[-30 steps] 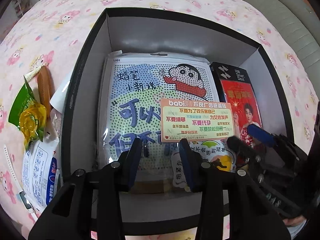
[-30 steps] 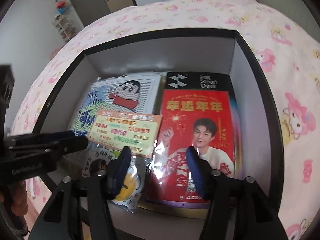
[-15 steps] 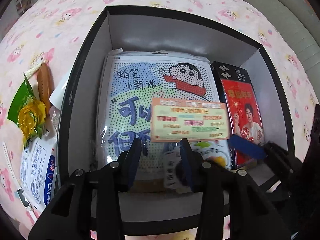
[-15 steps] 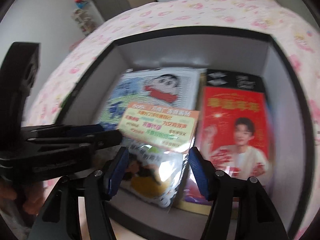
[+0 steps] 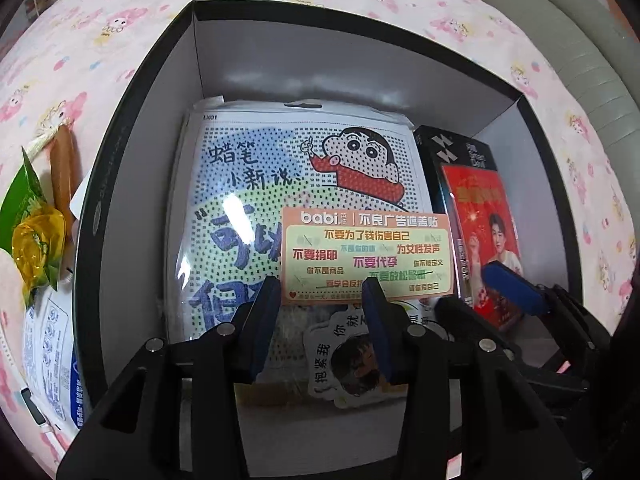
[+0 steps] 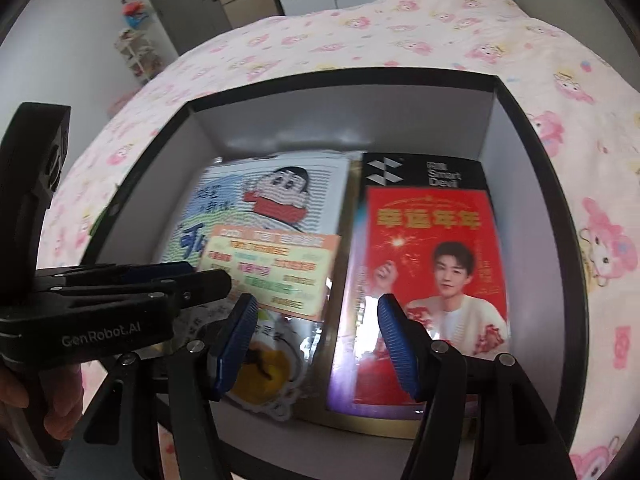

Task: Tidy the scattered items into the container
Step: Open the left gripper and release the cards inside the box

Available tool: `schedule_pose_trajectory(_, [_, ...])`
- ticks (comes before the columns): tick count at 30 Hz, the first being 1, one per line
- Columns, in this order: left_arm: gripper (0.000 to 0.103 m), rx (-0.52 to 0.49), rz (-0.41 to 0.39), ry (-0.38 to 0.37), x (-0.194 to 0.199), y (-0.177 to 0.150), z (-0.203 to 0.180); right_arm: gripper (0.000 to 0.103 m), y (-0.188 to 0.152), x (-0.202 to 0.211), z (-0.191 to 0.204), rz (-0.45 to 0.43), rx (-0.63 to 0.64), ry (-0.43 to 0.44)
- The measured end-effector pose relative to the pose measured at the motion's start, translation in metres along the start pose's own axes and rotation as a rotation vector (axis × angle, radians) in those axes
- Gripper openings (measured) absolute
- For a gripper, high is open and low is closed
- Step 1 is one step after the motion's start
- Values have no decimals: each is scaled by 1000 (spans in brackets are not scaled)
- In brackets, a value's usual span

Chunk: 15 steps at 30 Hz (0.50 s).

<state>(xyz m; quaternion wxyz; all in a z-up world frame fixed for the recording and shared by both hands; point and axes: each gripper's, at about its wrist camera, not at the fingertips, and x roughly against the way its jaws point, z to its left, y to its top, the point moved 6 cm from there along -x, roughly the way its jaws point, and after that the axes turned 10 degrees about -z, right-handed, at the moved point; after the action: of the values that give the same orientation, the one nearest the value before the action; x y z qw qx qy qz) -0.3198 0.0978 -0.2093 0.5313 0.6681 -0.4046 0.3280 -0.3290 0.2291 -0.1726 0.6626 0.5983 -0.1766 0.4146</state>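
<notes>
Over on the pink cartoon bedspread, left of the box, the stragglers wait: a green snack packet with a yellow wrapped sweet, a brown stick-shaped snack beside it, and a white-and-blue wipes pack nearest the camera, all just outside the black container. Move right and we're inside the box: a big cartoon dot-art kit lies flat on the floor, the orange sticker card on top of it, a die-cut sticker sheet below that, and a red phone-accessory box along the right wall. Left gripper hovers above the card, jaws partly apart with nothing pinched between them. Right gripper hangs over the seam between sticker sheet and red box, jaws wider and equally empty. Judging by that, a deposit looks finished and the step in hand is pulling clear. Next move calls for the left gripper to rise over the wall, swing out to the bedspread pile, and pick one piece — probably the crinkly green packet, which wants a pinch on its edge.
</notes>
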Motion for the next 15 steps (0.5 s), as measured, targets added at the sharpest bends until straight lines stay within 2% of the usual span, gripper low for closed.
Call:
schedule_pose_trajectory(1, [43, -15, 1, 22, 0, -2, 0, 59, 1, 2, -1, -2, 1, -5])
schedule_pose_trajectory(3, [43, -56, 14, 119, -1, -4, 4, 59, 4, 8, -4, -13, 9, -22])
schedule_pose_trajectory(7, [43, -59, 40, 178, 2, -4, 7, 59, 12, 18, -12, -50, 40, -80])
schedule_pose_trajectory(8, [43, -64, 29, 180, 5, -3, 5, 59, 13, 19, -14, -55, 43, -93])
schedule_pose_trajectory(10, [43, -93, -24, 122, 13, -1, -8, 59, 12, 17, -17, -48, 38, -95])
schedule_pose_trajectory(12, [43, -125, -42, 83, 17, 0, -19, 59, 12, 14, -19, -46, 31, -98])
schedule_pose_trajectory(15, [42, -172, -41, 91, 15, 1, -28, 58, 15, 17, -19, -78, 35, -118])
